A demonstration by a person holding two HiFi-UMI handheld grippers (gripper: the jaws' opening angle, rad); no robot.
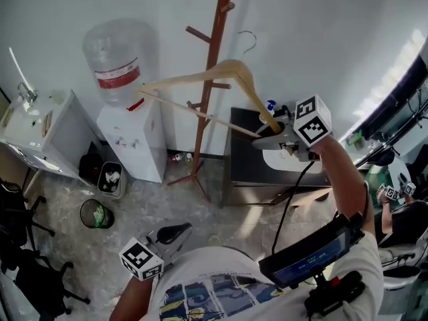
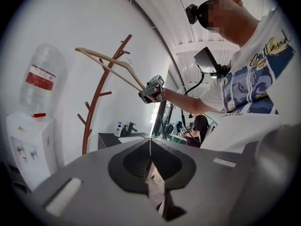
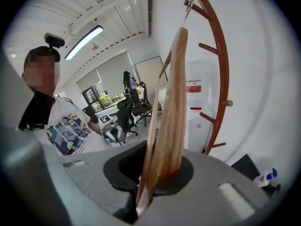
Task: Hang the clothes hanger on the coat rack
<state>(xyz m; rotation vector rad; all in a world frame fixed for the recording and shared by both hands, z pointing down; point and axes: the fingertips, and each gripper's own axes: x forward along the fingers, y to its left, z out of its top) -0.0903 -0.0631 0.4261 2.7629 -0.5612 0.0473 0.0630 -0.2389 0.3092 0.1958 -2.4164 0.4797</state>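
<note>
From the head view, the clothes hanger (image 1: 231, 67) is pale, smooth wood. It has a shallow arched shoulder piece with a straight thin crossbar beneath it and a bent wire hook (image 1: 249, 41) at the crown. It is held in the air toward 12 o'clock of the frame, in front of the coat rack (image 1: 212, 59). Its long axis runs from about 9 o'clock down to 4 o'clock, and the hook rises toward 12, just right of the pole and apart from it. The rack is a reddish-brown wooden pole with short slanted pegs. The right gripper (image 1: 269, 131), grey plastic with a checkered marker cube, is clamped on the hanger's 4 o'clock end. The left gripper (image 1: 170, 234) sits low at 7 o'clock, well apart from the hanger. A white water dispenser (image 1: 134, 142) with a clear ribbed bottle (image 1: 117, 55) stands at 10 o'clock. A dark cabinet (image 1: 244, 169) stands at 3 o'clock of the rack's foot.

In the left gripper view, the matte grey jaws are pressed together at their tips with nothing between them. The hanger shows far off at 11 o'clock, slanting across the rack's curved trunk.

In the right gripper view, the black-lined jaws pinch the grained wood tightly. Seen edge-on, the hanger runs from the jaws straight up to 12 o'clock. Its hook ends close by an upper peg, and I cannot tell whether they touch.
</note>
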